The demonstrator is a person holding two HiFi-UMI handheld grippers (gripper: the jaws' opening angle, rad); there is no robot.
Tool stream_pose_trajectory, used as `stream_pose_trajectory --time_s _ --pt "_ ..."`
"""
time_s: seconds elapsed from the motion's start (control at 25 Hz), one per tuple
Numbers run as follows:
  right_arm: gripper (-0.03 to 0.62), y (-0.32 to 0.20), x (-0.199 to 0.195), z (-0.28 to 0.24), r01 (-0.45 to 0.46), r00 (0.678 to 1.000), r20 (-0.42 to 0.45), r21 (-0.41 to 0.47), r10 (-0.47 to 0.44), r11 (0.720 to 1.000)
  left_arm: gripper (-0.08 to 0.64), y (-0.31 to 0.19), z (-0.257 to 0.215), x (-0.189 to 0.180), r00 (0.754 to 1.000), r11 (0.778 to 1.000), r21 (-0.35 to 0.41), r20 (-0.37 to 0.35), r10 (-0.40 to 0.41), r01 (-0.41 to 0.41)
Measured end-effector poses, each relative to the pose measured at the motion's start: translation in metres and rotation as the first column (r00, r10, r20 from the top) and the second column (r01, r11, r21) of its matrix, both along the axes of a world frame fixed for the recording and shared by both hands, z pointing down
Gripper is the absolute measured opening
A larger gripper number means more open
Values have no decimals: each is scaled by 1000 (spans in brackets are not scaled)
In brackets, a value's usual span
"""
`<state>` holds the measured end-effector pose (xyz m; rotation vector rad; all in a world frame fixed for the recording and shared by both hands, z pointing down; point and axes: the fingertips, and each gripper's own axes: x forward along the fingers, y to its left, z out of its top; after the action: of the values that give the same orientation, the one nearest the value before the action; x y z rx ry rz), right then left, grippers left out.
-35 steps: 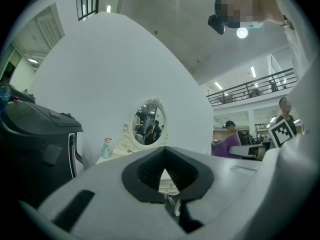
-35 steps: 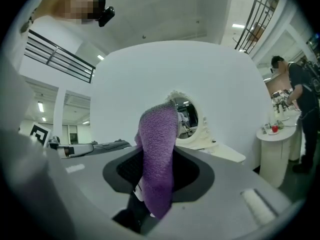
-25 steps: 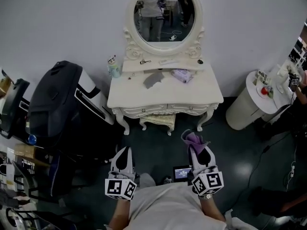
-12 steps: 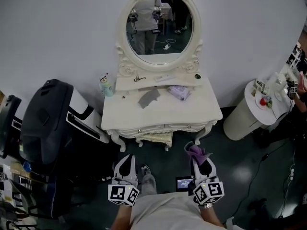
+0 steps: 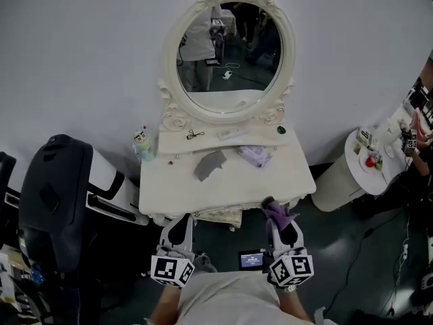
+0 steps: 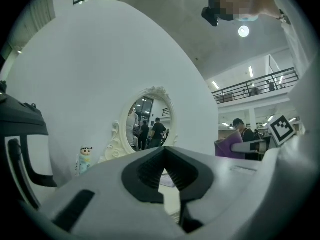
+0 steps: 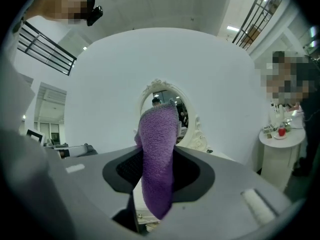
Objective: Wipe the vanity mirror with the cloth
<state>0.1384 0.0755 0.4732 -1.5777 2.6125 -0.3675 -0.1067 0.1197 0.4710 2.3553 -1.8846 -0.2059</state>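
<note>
The oval vanity mirror (image 5: 226, 59) in its white carved frame stands at the back of the white vanity table (image 5: 298, 181). Both grippers hang side by side just short of the table's front edge. My right gripper (image 5: 277, 217) is shut on a purple cloth (image 5: 276, 211), which sticks up between the jaws. In the right gripper view the cloth (image 7: 157, 154) hangs in front of the mirror (image 7: 182, 109) and hides part of it. My left gripper (image 5: 179, 227) is shut and holds nothing; in its own view the gripper (image 6: 164, 158) points at the mirror (image 6: 147, 121).
On the tabletop lie a grey cloth (image 5: 210, 164) and a pale purple pack (image 5: 255, 156); a small figure bottle (image 5: 141, 143) stands at its back left. A black bag (image 5: 51, 195) is at the left, a round white side table (image 5: 358, 175) at the right. A small screen (image 5: 254, 260) sits between the grippers.
Both grippers and the view have moved forward to the vanity; the mirror and table now sit nearer and larger. The cloth stays in the right gripper.
</note>
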Motion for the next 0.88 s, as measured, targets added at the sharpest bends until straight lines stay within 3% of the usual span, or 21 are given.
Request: stream_pose_trajectory --time_s 0.32,0.64,0.88 --pt "152 -43 -47 12 -30 1000 -1 -34 30 999 3 -51 7 -54 1000 999 -33 -7 4 -4" --pt "153 -84 -45 24 -61 998 -1 -71 61 996 3 -89 12 -59 1000 998 -54 2 23 -22" --pt "153 -134 -49 25 2 1000 -8 -69 -2 998 3 -124 12 -61 999 998 -55 5 -43 43"
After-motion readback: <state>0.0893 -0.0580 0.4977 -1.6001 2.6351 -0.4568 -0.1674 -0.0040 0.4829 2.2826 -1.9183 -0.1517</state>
